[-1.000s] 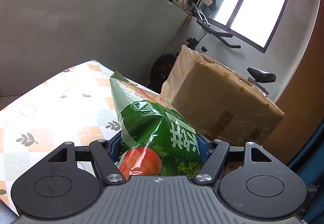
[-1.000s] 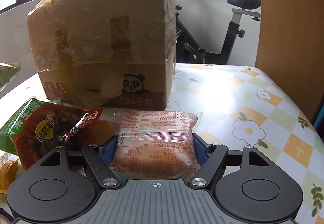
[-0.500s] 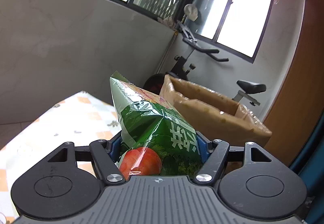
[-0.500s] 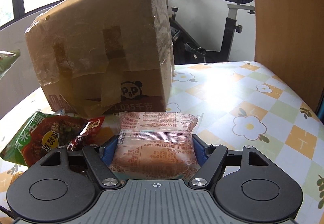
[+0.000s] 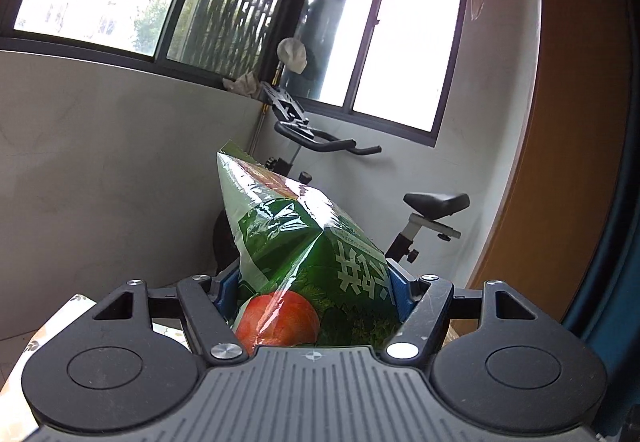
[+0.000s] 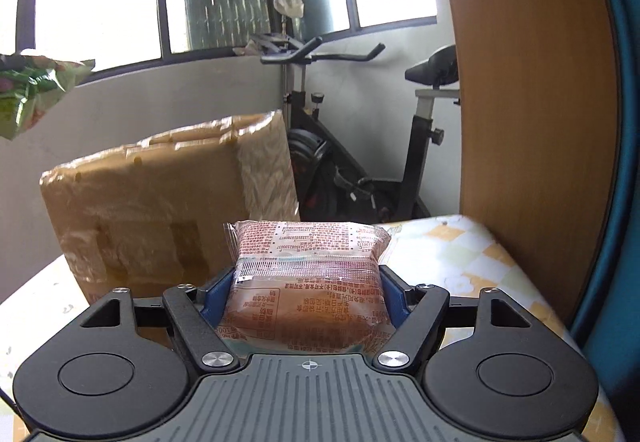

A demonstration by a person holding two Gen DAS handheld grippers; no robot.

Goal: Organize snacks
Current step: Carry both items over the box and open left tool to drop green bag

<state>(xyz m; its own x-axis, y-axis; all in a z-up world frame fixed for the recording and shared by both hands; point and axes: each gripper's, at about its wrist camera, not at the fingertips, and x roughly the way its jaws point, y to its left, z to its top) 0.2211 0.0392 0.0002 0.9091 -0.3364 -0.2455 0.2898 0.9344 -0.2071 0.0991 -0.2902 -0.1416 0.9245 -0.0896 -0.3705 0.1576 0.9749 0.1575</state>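
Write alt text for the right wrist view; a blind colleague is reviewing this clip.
The right gripper clamps a clear-wrapped reddish pastry packet above a flower-patterned tablecloth, facing a tape-covered brown cardboard box. A green crinkly snack bag hangs at the upper left; a black exercise bike stands by the windows.

The left gripper (image 5: 316, 282) points a little below level, raised off the table, its 2 blue-padded fingers (image 5: 224, 288) clamped on either side of a green snack bag (image 5: 304, 242). The right gripper (image 6: 306, 294) tilts slightly further down, its 2 fingers (image 6: 214, 292) pressed against the sides of a clear-wrapped pastry pack (image 6: 306, 282), which juts forward past the fingertips.
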